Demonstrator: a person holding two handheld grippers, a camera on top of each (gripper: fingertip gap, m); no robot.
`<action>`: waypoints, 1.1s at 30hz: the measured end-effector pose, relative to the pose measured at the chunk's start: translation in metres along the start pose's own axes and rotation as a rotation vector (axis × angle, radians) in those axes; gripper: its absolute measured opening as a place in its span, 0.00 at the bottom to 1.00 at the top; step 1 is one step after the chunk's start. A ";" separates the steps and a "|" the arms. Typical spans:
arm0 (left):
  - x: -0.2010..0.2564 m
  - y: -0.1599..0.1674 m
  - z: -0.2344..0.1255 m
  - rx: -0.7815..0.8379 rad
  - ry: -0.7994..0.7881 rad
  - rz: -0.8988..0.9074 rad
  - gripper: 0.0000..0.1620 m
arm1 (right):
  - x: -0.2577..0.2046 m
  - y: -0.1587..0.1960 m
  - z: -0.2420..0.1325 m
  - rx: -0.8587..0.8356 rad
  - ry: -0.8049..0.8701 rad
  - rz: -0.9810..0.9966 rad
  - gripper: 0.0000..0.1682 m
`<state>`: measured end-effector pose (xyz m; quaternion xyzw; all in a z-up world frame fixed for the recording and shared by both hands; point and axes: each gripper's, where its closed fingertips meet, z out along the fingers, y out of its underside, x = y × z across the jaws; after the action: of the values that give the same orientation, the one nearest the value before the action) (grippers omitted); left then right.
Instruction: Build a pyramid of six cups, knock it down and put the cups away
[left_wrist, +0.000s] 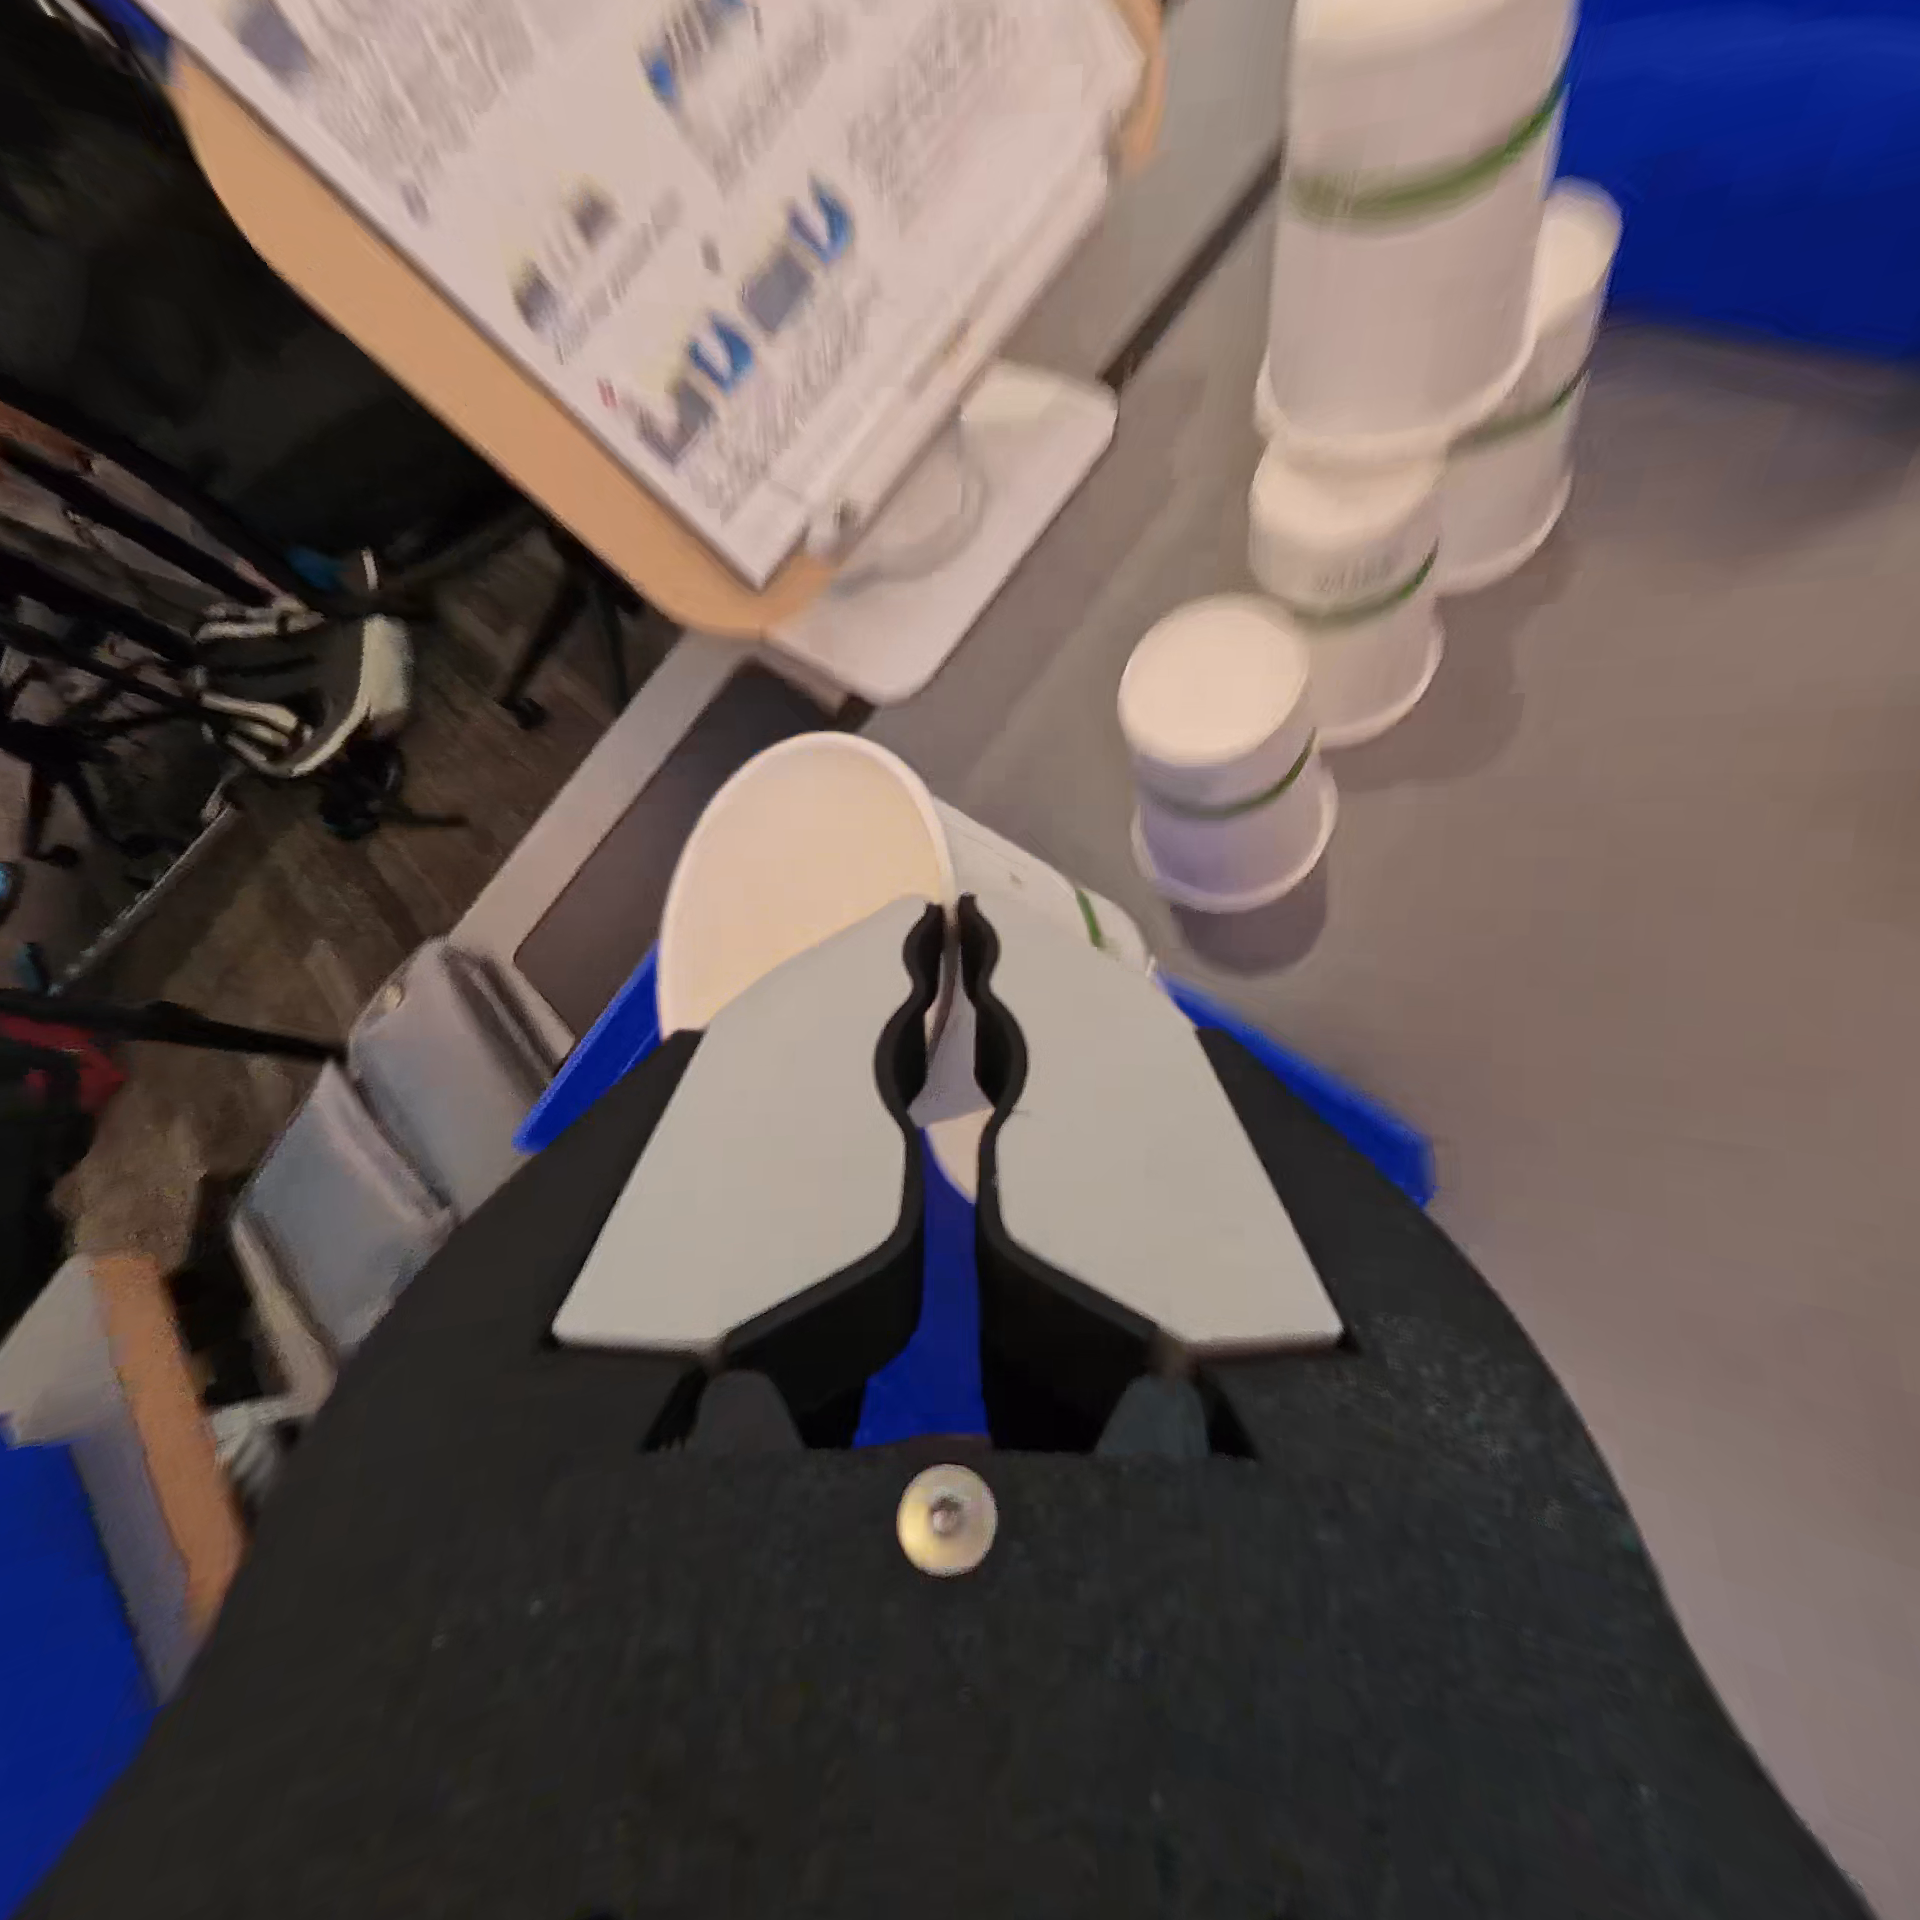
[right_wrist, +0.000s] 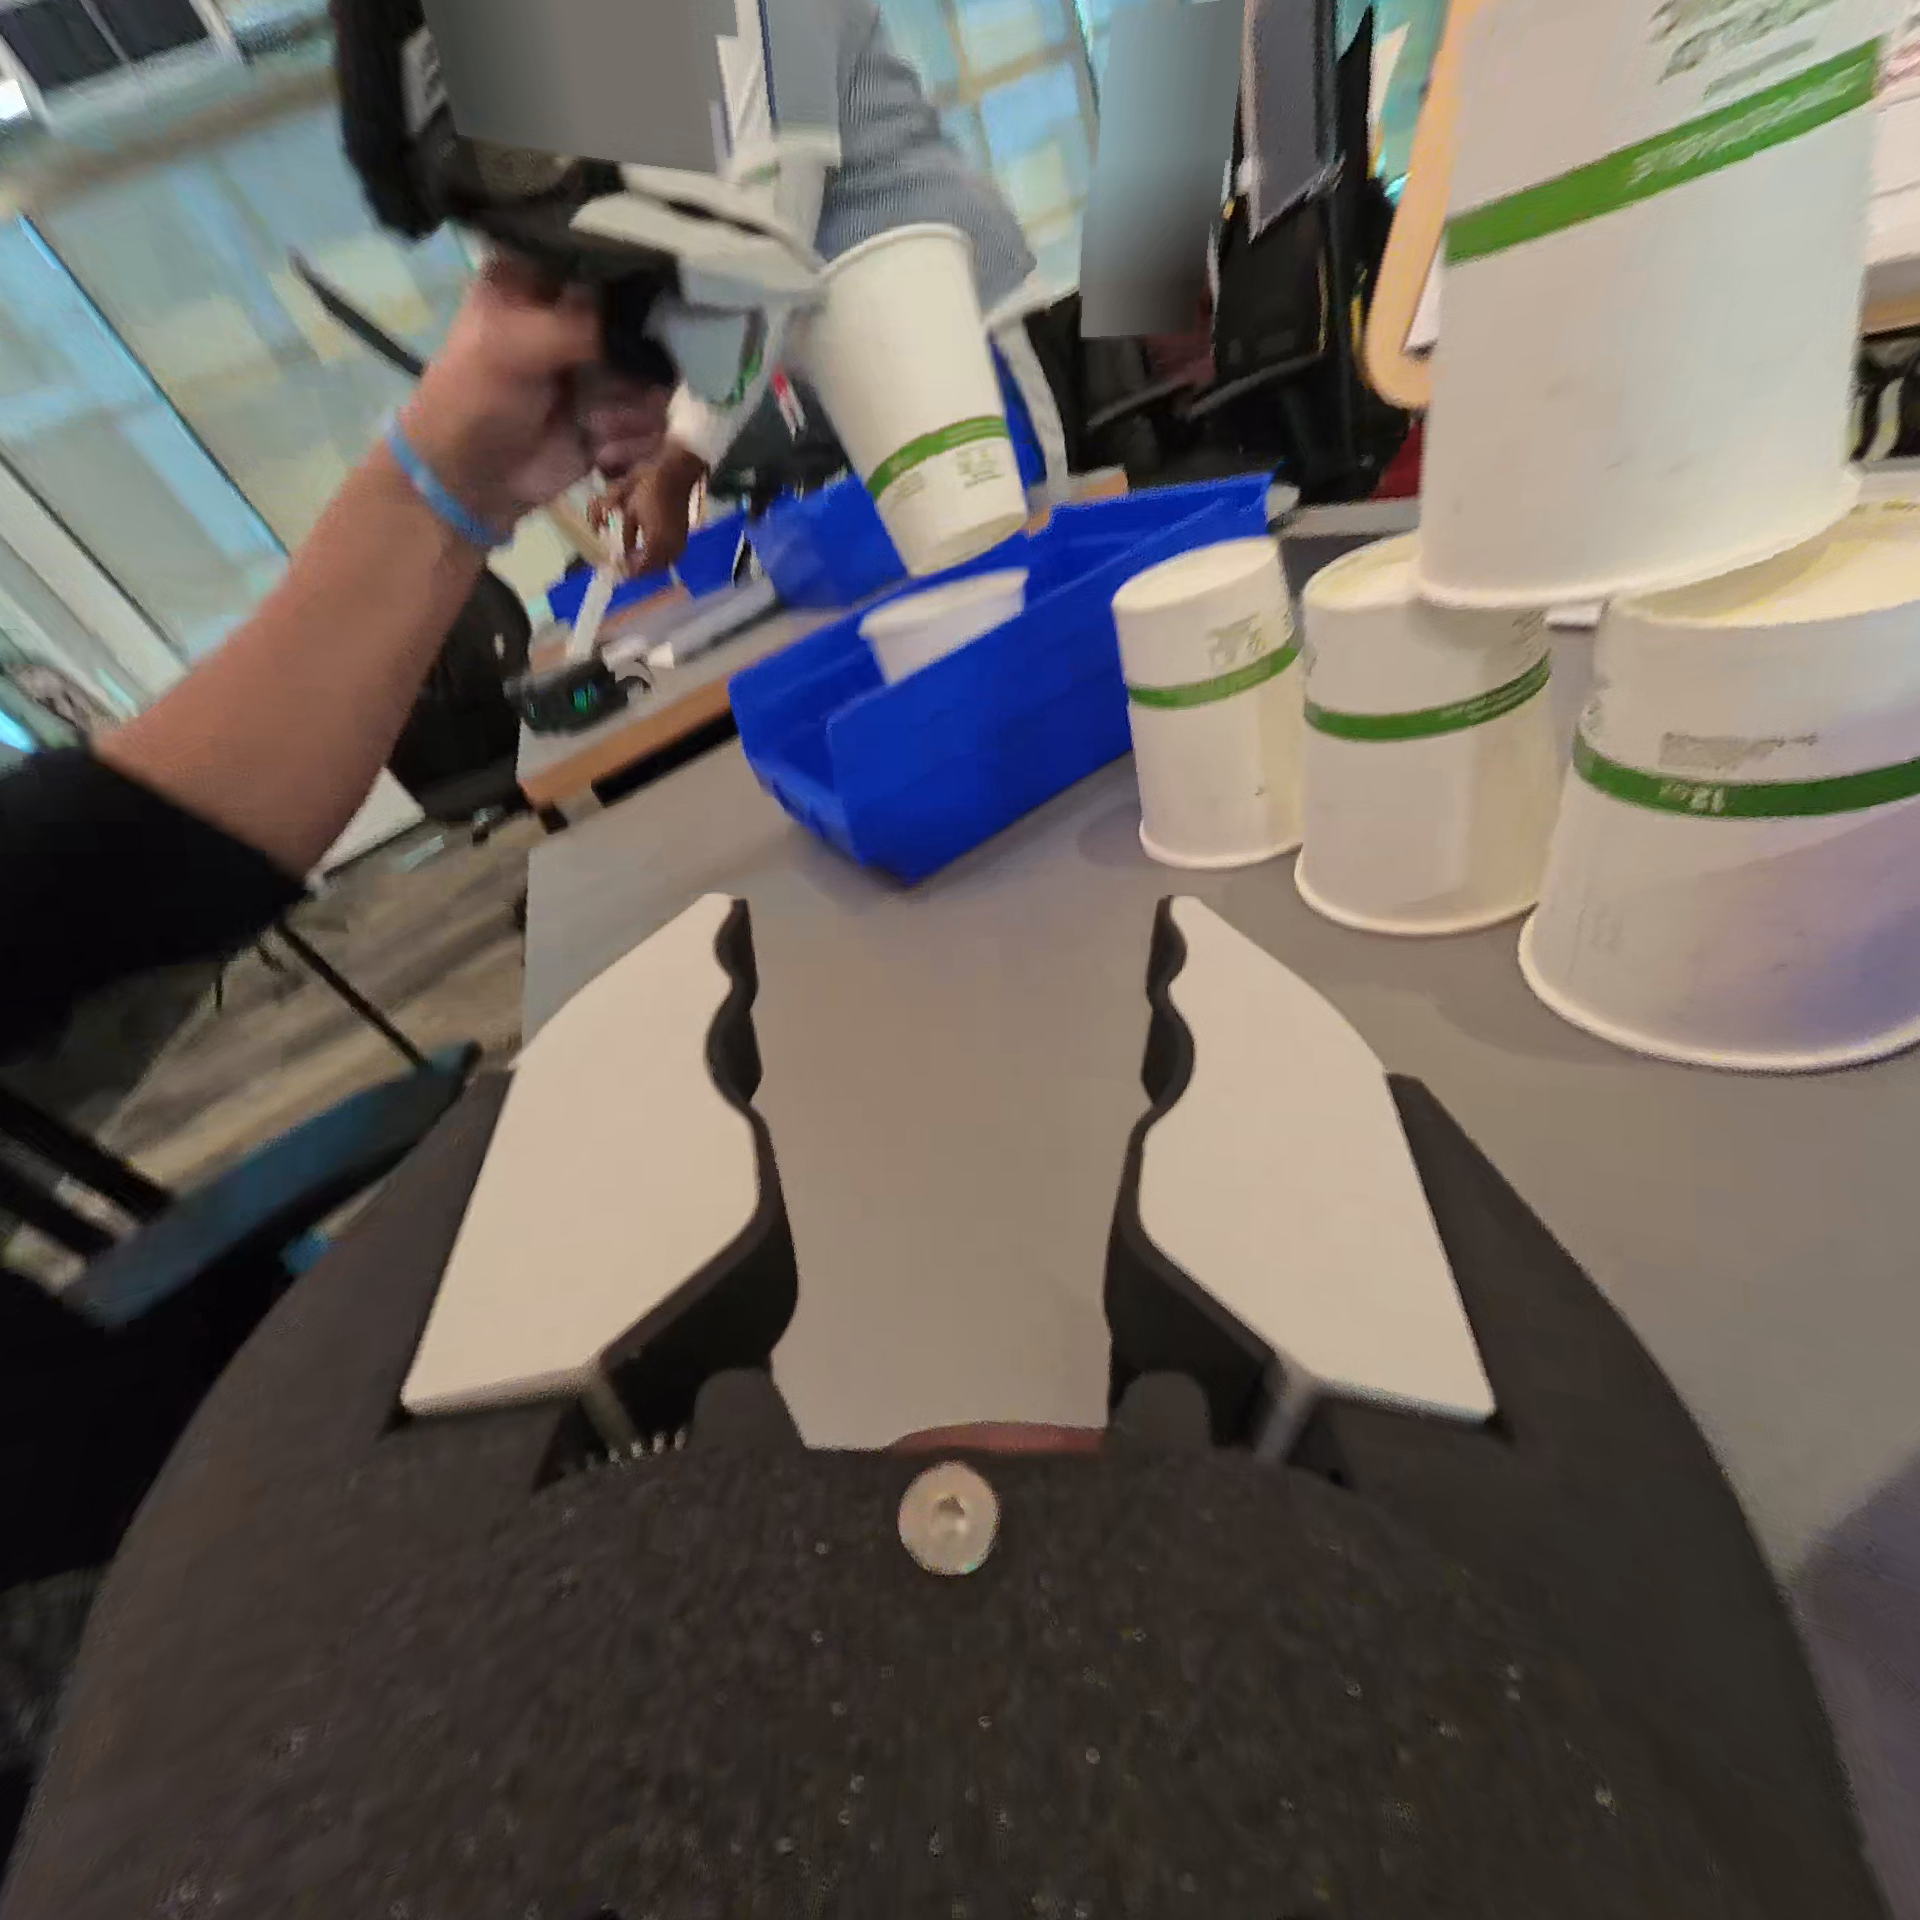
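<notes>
grey table (left_wrist: 1662, 1039), left view: the left gripper (left_wrist: 943, 920) pinches a cup (left_wrist: 800, 862) by its rim above a blue bin (left_wrist: 582, 1091). right view: the right gripper (right_wrist: 951, 914) gapes, holding nothing; the bin (right_wrist: 935, 727) holds one cup (right_wrist: 940, 623) beside four stacked cups (right_wrist: 1423, 748).

A big white poster (left_wrist: 665, 229) with blurry blue and grey marks sits on a tan board (left_wrist: 416, 343) at the edge of the grey table (left_wrist: 1662, 1143). Past the table, black chair legs (left_wrist: 561, 634) stand on the brown floor (left_wrist: 260, 914). A dark chair (right_wrist: 249, 1195) is near the table's left side.
</notes>
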<state>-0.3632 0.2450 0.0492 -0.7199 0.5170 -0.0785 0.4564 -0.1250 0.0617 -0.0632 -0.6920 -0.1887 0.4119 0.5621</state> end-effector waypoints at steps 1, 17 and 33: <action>0.008 -0.017 -0.007 0.060 0.006 -0.031 0.02 | 0.004 -0.008 0.007 0.033 0.004 0.022 0.46; 0.179 -0.142 0.010 0.413 0.306 -0.270 0.02 | -0.006 -0.088 0.054 0.324 -0.301 0.299 0.50; 0.204 -0.076 0.070 -0.152 -0.034 0.739 0.59 | 0.024 -0.050 0.060 -0.039 -0.029 0.156 0.50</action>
<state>-0.1785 0.1223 -0.0078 -0.5178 0.7386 0.1423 0.4076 -0.1482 0.1312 -0.0270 -0.7092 -0.1503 0.4608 0.5119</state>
